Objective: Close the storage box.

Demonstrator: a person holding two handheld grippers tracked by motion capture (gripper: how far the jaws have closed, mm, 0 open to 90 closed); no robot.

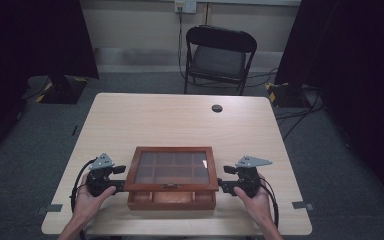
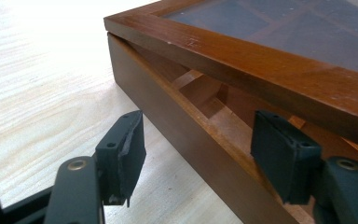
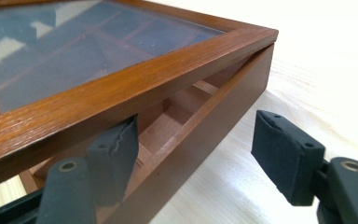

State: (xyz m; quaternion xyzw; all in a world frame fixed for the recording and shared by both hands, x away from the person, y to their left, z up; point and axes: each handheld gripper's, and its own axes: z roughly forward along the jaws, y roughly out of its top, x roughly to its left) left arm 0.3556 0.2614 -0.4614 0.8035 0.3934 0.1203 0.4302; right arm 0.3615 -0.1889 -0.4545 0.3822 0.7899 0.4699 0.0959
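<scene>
A dark wooden box (image 1: 172, 200) with inner compartments stands near the table's front edge. Its glass-paned lid (image 1: 172, 170) is tilted up at the front, leaving a gap over the base. My left gripper (image 1: 125, 185) is at the box's left side and my right gripper (image 1: 222, 184) at its right side. In the left gripper view the left gripper (image 2: 200, 156) is open and straddles the box's side wall (image 2: 191, 140), one jaw under the lid (image 2: 270, 65). The right gripper (image 3: 198, 156) is open likewise, one jaw under the lid (image 3: 121, 88), the other outside the wall (image 3: 205, 135).
The light wooden table (image 1: 180, 125) has a round cable hole (image 1: 217, 108) near its far edge. A black folding chair (image 1: 219, 55) stands behind the table. Dark curtains hang at both sides and cables lie on the grey floor.
</scene>
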